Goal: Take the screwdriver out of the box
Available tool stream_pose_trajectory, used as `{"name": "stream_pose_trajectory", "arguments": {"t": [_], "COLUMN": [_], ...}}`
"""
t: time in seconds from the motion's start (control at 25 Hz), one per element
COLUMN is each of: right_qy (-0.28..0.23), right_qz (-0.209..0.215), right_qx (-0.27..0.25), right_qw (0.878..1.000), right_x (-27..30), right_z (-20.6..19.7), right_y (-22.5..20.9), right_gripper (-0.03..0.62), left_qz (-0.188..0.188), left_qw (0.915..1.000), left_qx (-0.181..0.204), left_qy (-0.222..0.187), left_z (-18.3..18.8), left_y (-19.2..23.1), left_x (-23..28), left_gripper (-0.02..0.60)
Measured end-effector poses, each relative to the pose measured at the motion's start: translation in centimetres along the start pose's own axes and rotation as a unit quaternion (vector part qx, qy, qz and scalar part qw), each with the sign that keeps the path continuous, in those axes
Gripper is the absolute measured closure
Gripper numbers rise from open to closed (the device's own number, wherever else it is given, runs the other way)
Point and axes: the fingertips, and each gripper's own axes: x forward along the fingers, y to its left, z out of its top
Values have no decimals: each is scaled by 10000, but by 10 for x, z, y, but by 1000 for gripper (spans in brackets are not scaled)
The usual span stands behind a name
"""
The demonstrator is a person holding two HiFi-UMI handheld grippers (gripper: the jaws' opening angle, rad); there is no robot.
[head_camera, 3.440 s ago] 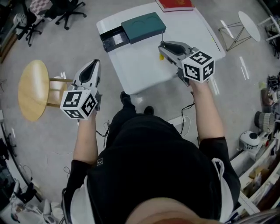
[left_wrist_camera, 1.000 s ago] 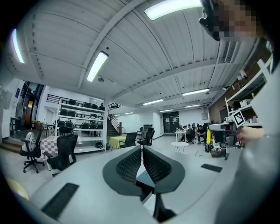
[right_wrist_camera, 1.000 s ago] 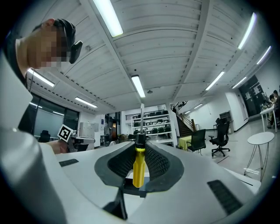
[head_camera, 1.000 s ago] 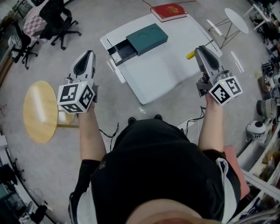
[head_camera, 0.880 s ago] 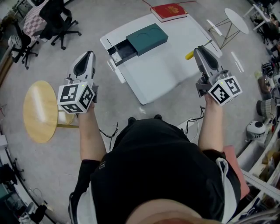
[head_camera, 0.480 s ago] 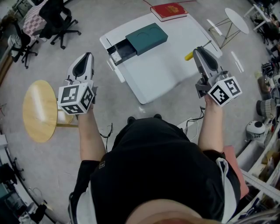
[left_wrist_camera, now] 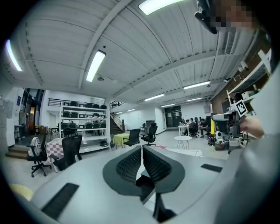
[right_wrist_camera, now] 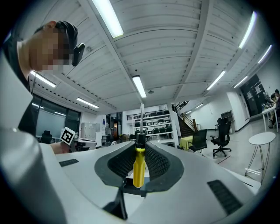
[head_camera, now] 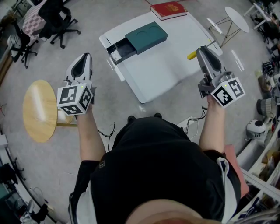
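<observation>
Between right tool (right_wrist_camera: 139, 161) jaws, clamped screwdriver (right_wrist_camera: 139, 164)

Screwdriver lifted clear of the box, both grippers off the desk

The right gripper (head_camera: 202, 50) hangs just past the desk's (head_camera: 162, 70) right edge, the screwdriver's (head_camera: 191, 55) yellow handle jutting from its tip over that edge. The teal box (head_camera: 145, 32) lies near the far left corner, its dark drawer (head_camera: 117, 49) pulled out toward the left edge. A red book (head_camera: 170, 8) sits at the far edge. The left gripper (head_camera: 85, 57) is held over the floor, well apart from the desk's left edge, near a round wooden stool (head_camera: 38, 109).
</observation>
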Motion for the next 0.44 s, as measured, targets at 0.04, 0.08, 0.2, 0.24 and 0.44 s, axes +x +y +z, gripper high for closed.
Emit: {"name": "stream_pose_trajectory", "arguments": {"t": [0.04,0.08,0.2,0.24,0.44], "right_qy": [-4,-6,-4,-4,-3], "right_qz": [1,4,14,16,33], "right_qx": [3,5,19,26,46], "right_qw": [10000,10000,10000,10000,10000], "right_x": [0,0,0,-1,2], "right_z": [0,-1,-2,-2,-1], "right_y": [0,0,0,0,2], "right_gripper": [511,511,511,511,511], "left_qz": [-4,-8,-23,-32,-77], "left_qw": [10000,10000,10000,10000,10000], "left_qx": [6,10,7,2,-12], "left_qy": [1,1,4,5,5], "left_z": [0,-1,-2,-2,-2], "left_y": [0,0,-3,-3,-3], "left_x": [0,1,1,0,0], "left_gripper": [555,555,555,555,555]}}
